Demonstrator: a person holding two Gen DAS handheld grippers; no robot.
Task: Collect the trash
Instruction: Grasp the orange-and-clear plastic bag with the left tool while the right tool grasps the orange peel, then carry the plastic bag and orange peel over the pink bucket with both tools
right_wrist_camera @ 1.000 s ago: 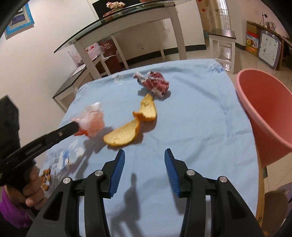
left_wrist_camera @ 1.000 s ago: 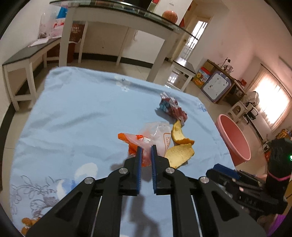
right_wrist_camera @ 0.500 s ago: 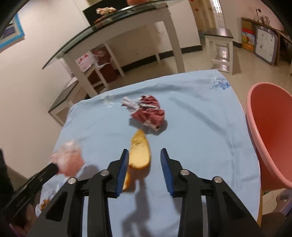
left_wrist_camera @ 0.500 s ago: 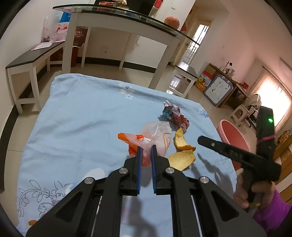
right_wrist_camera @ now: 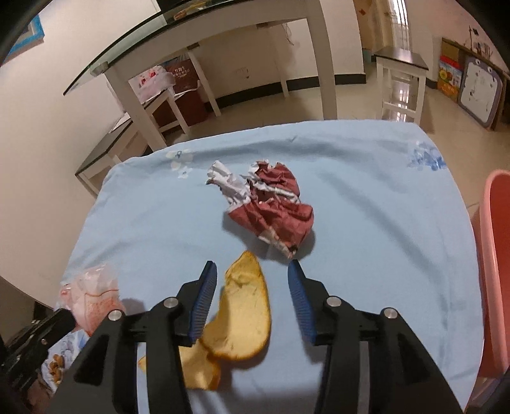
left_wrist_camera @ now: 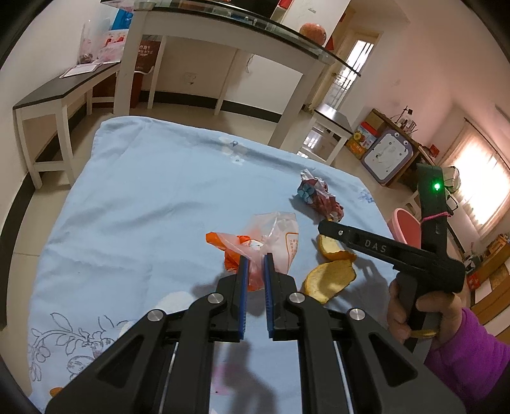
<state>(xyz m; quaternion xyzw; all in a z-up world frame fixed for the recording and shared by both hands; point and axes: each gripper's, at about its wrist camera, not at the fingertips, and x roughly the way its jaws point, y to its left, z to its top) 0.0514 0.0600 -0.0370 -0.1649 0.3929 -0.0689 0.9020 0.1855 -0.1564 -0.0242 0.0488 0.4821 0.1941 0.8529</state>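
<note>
1. Two orange peels (right_wrist_camera: 242,312) and a crumpled red wrapper (right_wrist_camera: 271,210) lie on the pale blue floral cloth (left_wrist_camera: 143,197).
2. Left gripper (left_wrist_camera: 255,259) pinches a clear-and-orange plastic bag (left_wrist_camera: 271,239).
3. Right gripper (right_wrist_camera: 251,277) is opening, straddling one peel untouched.
4. Pink basin (right_wrist_camera: 494,254) stands beside the cloth; a glass-topped table (left_wrist_camera: 223,22) stands behind, on tiled floor.

Glass-topped white table (left_wrist_camera: 223,35), dark bench (left_wrist_camera: 57,92), tiled floor (right_wrist_camera: 255,105), bright window (left_wrist_camera: 478,188)
</note>
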